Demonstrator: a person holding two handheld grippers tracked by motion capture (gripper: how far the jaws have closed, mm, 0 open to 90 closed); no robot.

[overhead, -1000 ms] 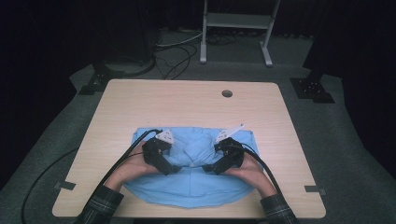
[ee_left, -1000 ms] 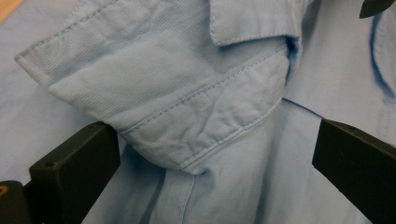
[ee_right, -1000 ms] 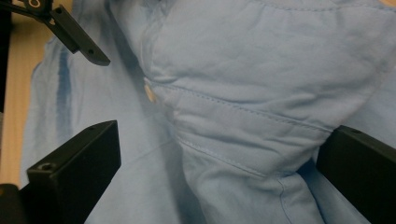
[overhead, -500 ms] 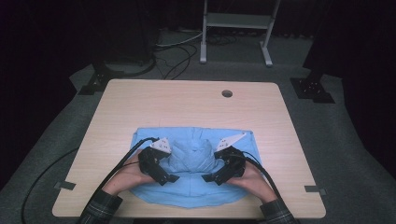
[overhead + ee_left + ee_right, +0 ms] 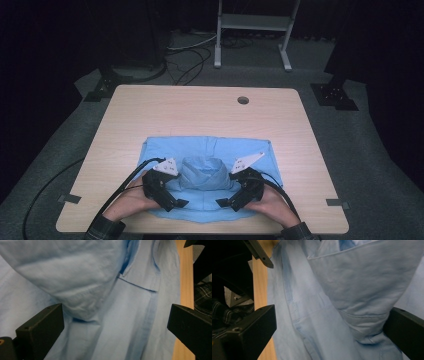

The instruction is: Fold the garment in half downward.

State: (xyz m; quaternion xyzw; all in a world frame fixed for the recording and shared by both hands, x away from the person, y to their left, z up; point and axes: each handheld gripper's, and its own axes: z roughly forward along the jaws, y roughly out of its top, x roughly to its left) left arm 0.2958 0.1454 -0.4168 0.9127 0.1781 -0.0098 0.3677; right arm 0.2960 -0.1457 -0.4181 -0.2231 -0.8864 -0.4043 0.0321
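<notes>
Light blue shirt (image 5: 210, 170) lying flat on the near half of the wooden table (image 5: 200, 110), close to the front edge; middle part bunched up into a soft lump (image 5: 202, 172) between the two grippers

Left gripper (image 5: 172, 202) low at the near left of the lump, right gripper (image 5: 227, 202) low at the near right, tips turned toward each other; both held by hands coming in from the bottom, with checked sleeves

Left gripper jaws spread wide, nothing pinched between them; same for the right gripper, jaws far apart with loose cloth in front; folded flap of cloth (image 5: 75, 285) hanging over the flat layer in the left gripper view; stitched edge strip (image 5: 150, 315) running down beside the bare wood; in the right gripper view, a thick folded piece with a seam (image 5: 367, 290) sitting just by one jaw

Probably very light and very floppy; no stiff parts, so likely to sag and slide when lifted; not breakable; a bit smooth, so a thin pinch may slip

Best places to grab, most likely: the thick seamed edge or the folded flap, where the cloth is doubled; one side for each gripper, to keep the shirt even
</notes>
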